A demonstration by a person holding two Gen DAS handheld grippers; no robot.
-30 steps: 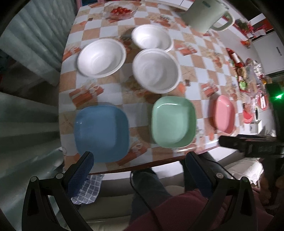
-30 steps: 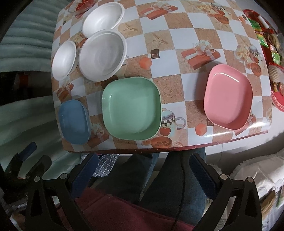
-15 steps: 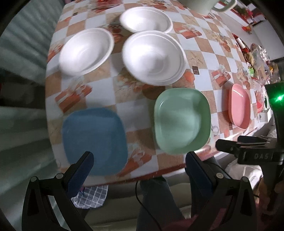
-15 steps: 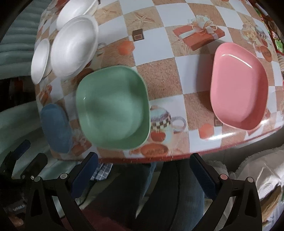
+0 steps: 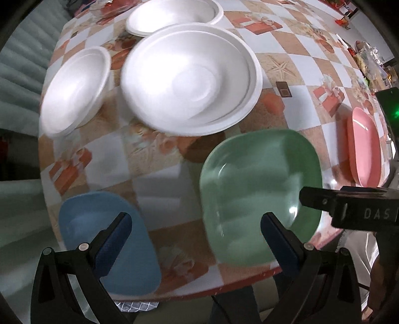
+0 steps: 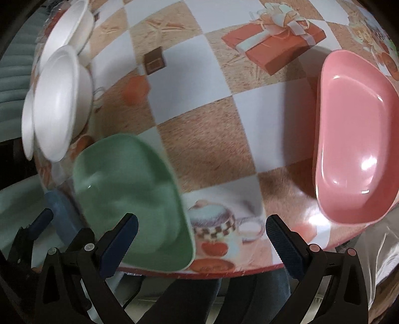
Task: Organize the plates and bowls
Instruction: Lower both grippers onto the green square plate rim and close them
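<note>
Plates of three colours lie along the near edge of the table [image 6: 204, 129], which wears a checkered cloth printed with gift boxes and teapots; the green plate [image 5: 259, 194] is in the middle, the blue plate [image 5: 109, 244] is to its left, and the pink plate [image 6: 354, 154] is well apart to its right, near the table corner. Behind the green plate sits the large white bowl [image 5: 189, 79]; a second white bowl [image 5: 74, 89] stands just beside it on the left, and a third white bowl [image 5: 174, 15] lies farther back. The left gripper [image 5: 194, 239] hovers above the near edge with its fingers spread wide, holding nothing, between the blue plate and the green plate; the right gripper [image 6: 202, 244] is also spread wide and empty, over the cloth between the green plate and the pink plate.
</note>
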